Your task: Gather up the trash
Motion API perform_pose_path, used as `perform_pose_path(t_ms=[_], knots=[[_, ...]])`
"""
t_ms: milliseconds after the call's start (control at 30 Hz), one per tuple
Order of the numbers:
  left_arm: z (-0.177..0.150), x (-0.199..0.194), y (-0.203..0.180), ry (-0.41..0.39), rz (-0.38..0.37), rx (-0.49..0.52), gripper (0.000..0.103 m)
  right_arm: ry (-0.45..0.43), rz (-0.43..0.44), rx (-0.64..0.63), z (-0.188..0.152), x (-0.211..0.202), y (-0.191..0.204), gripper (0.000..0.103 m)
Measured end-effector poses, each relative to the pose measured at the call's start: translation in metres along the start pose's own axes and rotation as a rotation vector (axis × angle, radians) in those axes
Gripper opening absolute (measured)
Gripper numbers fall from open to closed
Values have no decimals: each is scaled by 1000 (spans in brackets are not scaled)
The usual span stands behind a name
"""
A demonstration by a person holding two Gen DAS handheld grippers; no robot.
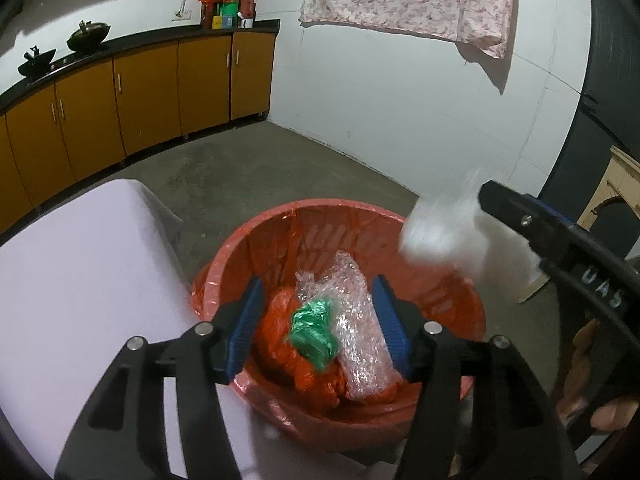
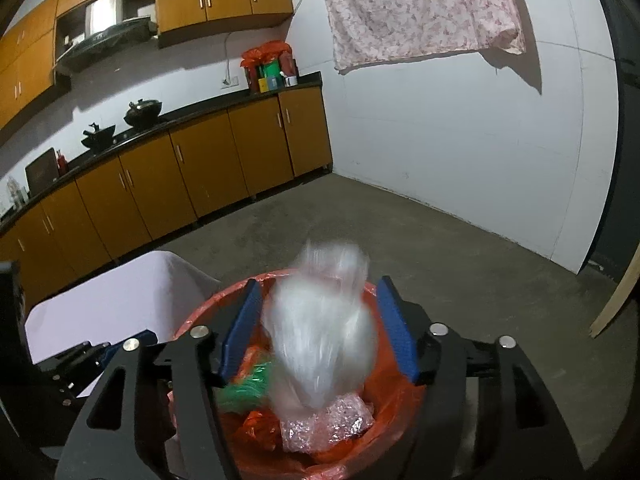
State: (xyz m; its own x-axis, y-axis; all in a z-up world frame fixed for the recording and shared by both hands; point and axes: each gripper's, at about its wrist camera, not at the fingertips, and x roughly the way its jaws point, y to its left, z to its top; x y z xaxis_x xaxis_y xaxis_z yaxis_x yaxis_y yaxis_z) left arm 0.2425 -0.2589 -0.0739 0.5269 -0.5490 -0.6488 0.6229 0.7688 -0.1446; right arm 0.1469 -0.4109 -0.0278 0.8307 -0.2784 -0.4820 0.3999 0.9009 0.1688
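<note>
A red bin (image 1: 224, 276) lined with a red bag stands on the floor beside a white-covered table (image 1: 80, 280). Inside lie a green wrapper (image 1: 312, 332), bubble wrap (image 1: 360, 320) and crumpled orange plastic (image 1: 280, 336). My left gripper (image 1: 318, 328) is open and empty above the bin. My right gripper (image 2: 318, 328) is open over the bin (image 2: 384, 396); a blurred clear plastic bag (image 2: 320, 340) is between its fingers, untouched, in mid-air. In the left wrist view the bag (image 1: 440, 232) hangs off the right gripper's tip (image 1: 486, 196) above the bin's right rim.
Orange floor cabinets (image 2: 200, 168) with a black counter line the left wall, with woks (image 2: 142, 112) on the stove. A floral cloth (image 2: 420, 8) hangs on the white wall. A wooden board (image 2: 616, 296) leans at the right. Concrete floor (image 2: 400, 240) stretches beyond the bin.
</note>
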Motion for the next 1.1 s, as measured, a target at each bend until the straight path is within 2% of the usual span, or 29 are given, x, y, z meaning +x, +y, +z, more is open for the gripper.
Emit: perform_pose_path(t_ms=[133,200,300,367,500,633,800,900,1100], knots=[[-5,-4,7,11,18,-13,58,-17,2,14,-2,-9,-5,72],[-10,-12,12,9,34,-26,61,-46,-6,11,-4,-19,-6,84],[-16,-39,17,-38,84,-28,77,-121,-40,-17,-9,-45,-2,97],[-21,-65,16,-90,124,-20,89,-160,-64,-57,-14,-65,6,99],[-39,-122,15,-185,202,-13,99,-196,-40,-83,-26,-102,19,101],[-64,-177,15,-249,287,-31,99,-199,-19,-132,-43,-135,32,101],[-95,-231,22,-286,395,-80,99,-178,14,-175,-68,-168,43,101],[-118,-257,25,-276,461,-108,99,-161,25,-178,-83,-185,48,101],[-150,-292,22,-257,518,-123,99,-159,34,-201,-103,-208,62,101]])
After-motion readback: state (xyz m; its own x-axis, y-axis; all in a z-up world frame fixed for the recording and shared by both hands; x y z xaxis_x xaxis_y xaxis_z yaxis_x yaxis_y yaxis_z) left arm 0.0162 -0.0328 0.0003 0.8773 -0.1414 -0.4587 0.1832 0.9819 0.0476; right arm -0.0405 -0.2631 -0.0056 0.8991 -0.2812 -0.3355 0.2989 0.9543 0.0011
